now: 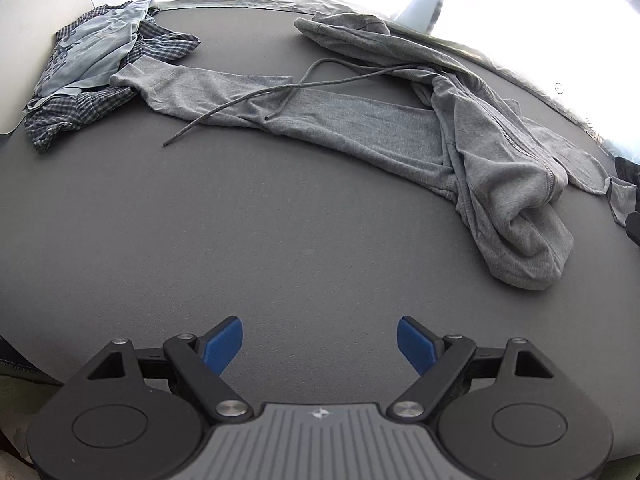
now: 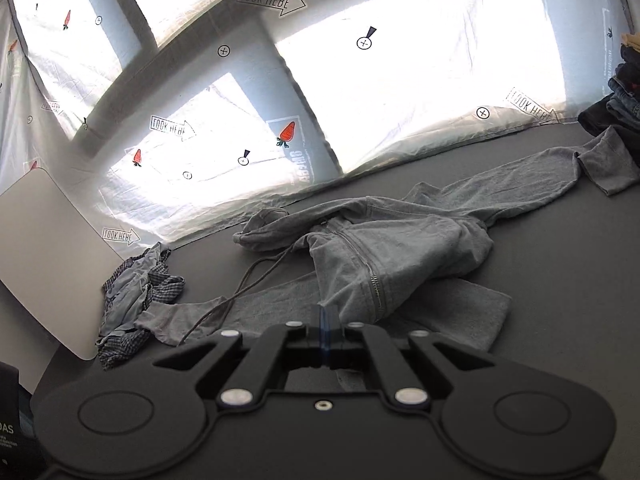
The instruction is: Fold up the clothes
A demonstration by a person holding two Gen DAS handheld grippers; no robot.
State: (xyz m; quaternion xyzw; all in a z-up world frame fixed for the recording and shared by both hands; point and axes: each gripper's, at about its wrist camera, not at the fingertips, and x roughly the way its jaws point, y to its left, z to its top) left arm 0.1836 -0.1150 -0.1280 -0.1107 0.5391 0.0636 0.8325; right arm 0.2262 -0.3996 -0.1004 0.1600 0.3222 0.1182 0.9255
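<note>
My right gripper [image 2: 325, 334] is pinched on the crumpled grey zip-up cotton hoodie [image 1: 492, 152], lying lengthwise ten-to-four on the dark table [image 1: 240, 220], two o'clock from my wide-apart, empty left gripper [image 1: 320, 346].

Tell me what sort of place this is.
Probably a staged recording booth, not a home: a dark mat with a gray hoodie and a heap of clothes, walled by a backlit sheet printed with carrots and "LOOK HERE" arrows.

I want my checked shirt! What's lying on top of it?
A light blue garment lies crumpled over the checked shirt, and the grey hoodie's sleeve cuff overlaps its edge. The shirt's middle is covered.
</note>
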